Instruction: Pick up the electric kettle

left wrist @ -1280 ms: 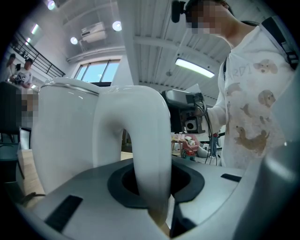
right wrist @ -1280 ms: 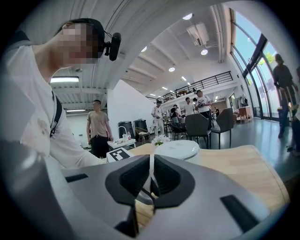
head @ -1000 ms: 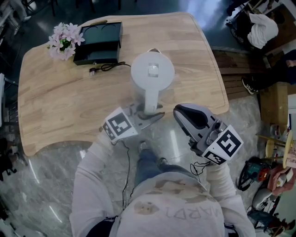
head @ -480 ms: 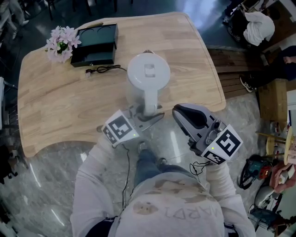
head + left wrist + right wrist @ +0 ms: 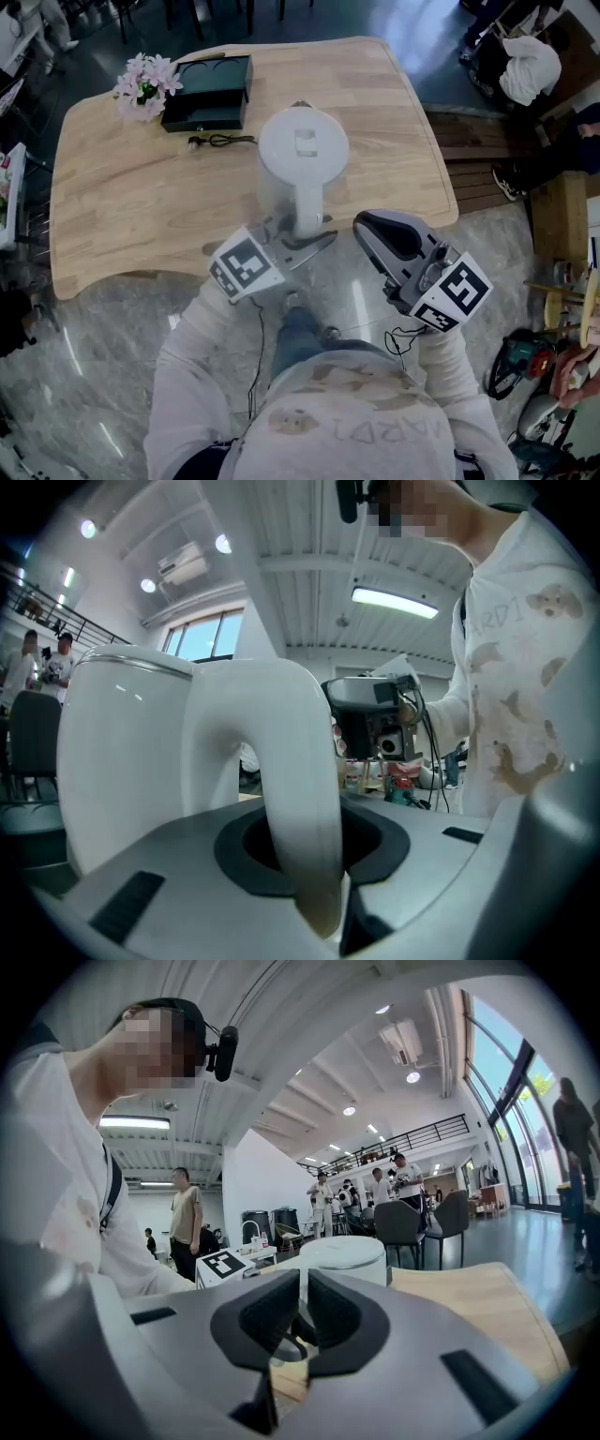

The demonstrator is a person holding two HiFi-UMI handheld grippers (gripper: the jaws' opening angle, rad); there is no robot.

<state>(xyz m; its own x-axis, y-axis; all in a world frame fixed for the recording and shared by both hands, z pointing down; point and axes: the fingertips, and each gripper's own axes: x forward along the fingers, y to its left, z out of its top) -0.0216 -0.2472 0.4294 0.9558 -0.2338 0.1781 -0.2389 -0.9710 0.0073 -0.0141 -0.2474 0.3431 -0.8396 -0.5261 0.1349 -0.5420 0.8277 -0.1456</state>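
The white electric kettle [image 5: 303, 150] hangs over the wooden table [image 5: 141, 216] near its front edge, lid up. My left gripper [image 5: 305, 234] is shut on the kettle's handle [image 5: 305, 202]. In the left gripper view that curved white handle [image 5: 300, 799] runs down between the jaws of the left gripper [image 5: 309, 855], with the kettle's body [image 5: 122, 752] to its left. My right gripper [image 5: 370, 230] is off the table's edge to the right, shut and empty. From the right gripper [image 5: 302, 1321] the kettle [image 5: 342, 1252] shows beyond the closed pads.
A black box [image 5: 208, 94] and a bunch of pink flowers [image 5: 145, 84] sit at the table's far left. A black cord with a plug [image 5: 217, 142] lies left of the kettle. A wooden bench [image 5: 473, 141] and power tools [image 5: 511, 361] stand to the right. People are in the background.
The kettle has risen a little in my left gripper. Both grippers have shifted slightly, and the head view has swung so that the table sits further right.
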